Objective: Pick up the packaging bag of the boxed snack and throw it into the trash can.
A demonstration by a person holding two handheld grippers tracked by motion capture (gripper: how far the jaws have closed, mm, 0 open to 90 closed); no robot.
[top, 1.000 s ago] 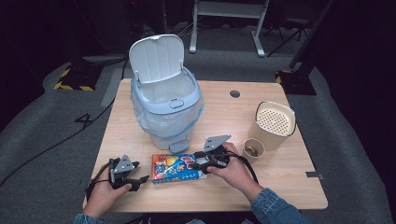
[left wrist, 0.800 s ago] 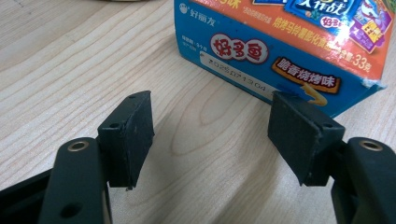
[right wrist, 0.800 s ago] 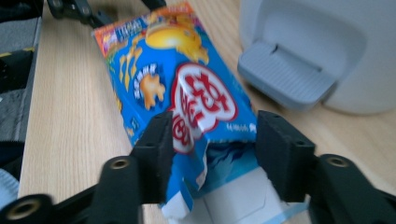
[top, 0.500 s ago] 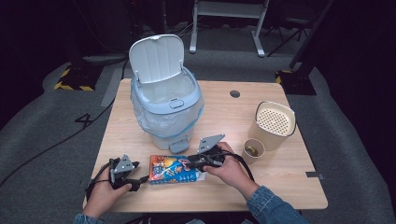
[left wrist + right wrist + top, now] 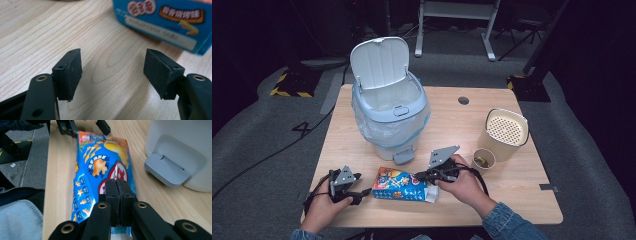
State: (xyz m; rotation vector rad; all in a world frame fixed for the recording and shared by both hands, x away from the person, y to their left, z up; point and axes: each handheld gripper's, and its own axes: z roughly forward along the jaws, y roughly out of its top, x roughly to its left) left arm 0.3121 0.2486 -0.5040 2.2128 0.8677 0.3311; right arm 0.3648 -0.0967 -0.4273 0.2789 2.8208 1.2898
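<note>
A blue snack box lies flat near the table's front edge, its white end flap toward my right hand. My right gripper reaches over it from the right. Its jaws have just been closing and now stand shut, pinching a raised crease in the top face of the box. My left gripper rests on the table just left of the box. Its jaws are open with bare wood between them, and the box lies ahead of them.
A pale blue pedal bin with its lid up and a bag inside stands behind the box, its pedal facing me. At the right stand a beige perforated-lid container and a small paper cup.
My right hand has shifted a little over the box and lifted slightly. The left gripper and the box have stayed where they were.
</note>
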